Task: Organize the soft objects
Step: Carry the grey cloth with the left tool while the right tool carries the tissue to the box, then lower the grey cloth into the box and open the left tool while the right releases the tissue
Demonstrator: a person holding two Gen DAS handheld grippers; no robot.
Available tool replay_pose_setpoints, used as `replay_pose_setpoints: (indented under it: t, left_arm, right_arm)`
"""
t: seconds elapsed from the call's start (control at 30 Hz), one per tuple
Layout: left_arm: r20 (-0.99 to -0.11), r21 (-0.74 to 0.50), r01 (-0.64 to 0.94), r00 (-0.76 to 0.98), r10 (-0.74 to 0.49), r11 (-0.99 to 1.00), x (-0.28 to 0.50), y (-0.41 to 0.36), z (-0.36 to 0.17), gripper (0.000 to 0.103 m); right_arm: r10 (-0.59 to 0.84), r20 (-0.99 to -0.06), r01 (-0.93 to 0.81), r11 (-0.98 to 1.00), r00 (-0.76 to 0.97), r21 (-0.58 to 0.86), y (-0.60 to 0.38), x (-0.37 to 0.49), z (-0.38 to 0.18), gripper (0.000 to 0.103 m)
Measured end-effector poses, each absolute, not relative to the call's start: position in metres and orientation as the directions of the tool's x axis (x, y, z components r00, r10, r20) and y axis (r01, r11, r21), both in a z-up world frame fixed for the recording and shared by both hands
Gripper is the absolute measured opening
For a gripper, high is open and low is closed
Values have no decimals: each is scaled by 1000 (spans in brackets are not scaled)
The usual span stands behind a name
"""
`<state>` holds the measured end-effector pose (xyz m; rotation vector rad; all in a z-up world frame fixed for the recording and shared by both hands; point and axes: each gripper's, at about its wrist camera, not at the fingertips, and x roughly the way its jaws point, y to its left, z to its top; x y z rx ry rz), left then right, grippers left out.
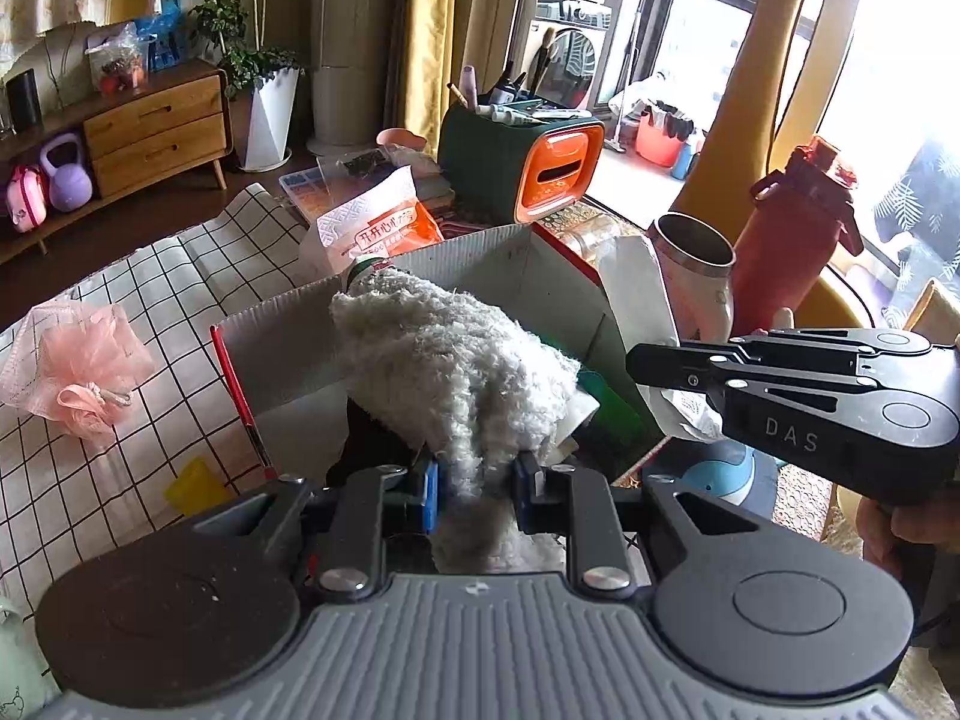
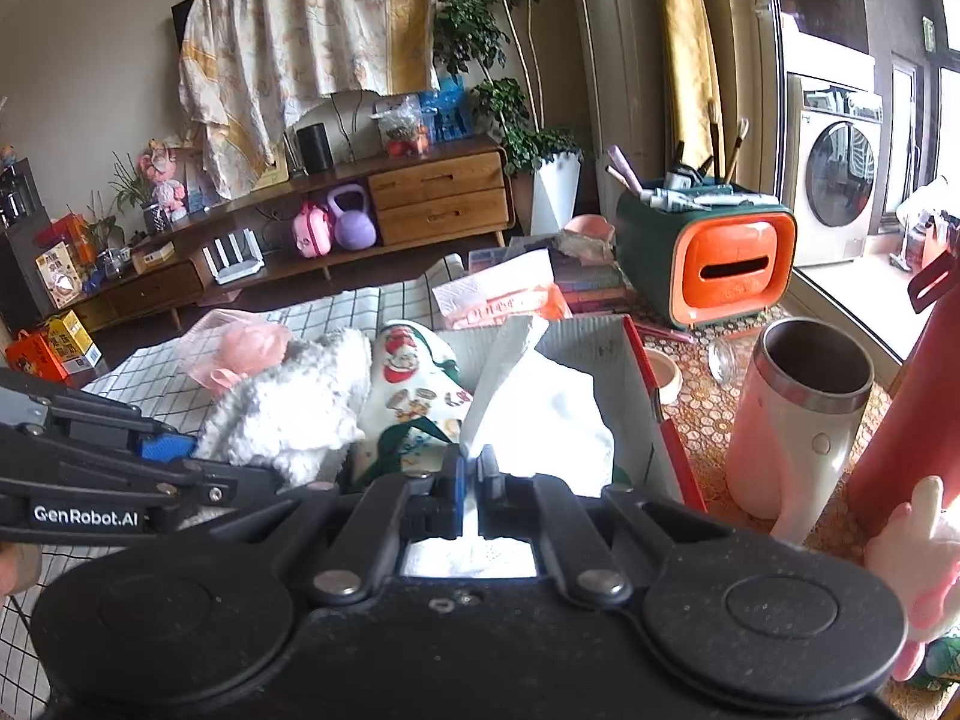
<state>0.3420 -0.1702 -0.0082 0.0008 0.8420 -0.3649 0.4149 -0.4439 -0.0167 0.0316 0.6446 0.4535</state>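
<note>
White fluffy towel point(image 1: 456, 360) clamped in left gripper point(image 1: 474, 480) jaws, hiding box point(image 1: 288, 336) interior, right gripper point(image 2: 474, 471) pinching tissue point(image 2: 540, 414).

mesh pouf point(image 1: 84, 369) left of box point(image 1: 288, 336)

**Two black hand-held grippers with blue pads**

The left hand-held gripper point(image 1: 474, 480) has a grey ribbed plate at 6 o'clock in its own view, flanked by two black round discs, each with a raised ring. Black link arms run forward from silver screws to blue finger pads point(image 1: 429, 489). Seen from the right wrist, its side bears white "GenRobot.AI" lettering.

The right hand-held gripper point(image 2: 474, 468) shows the same black discs, silver screws and blue-edged pads, its body speckled with dust. From the left wrist, at 3 o'clock, its side carries the letters "DAS" and small silver rivets along slotted black links.
</note>
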Motion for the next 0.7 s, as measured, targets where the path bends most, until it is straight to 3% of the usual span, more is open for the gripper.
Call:
replay_pose_setpoints:
  t: [0.4,0.7]
  left_arm:
    - [-772,-112,282,579,-262,953,376,-176,-42,22]
    - [-807,-130,261,532,-255,957,386,-176,-62,22]
  right_arm:
    - [393,-639,-374,911,662,173,-443,444,-56,4]
    - [393,-652,-357,913,649,195,-442,445,-67,17]
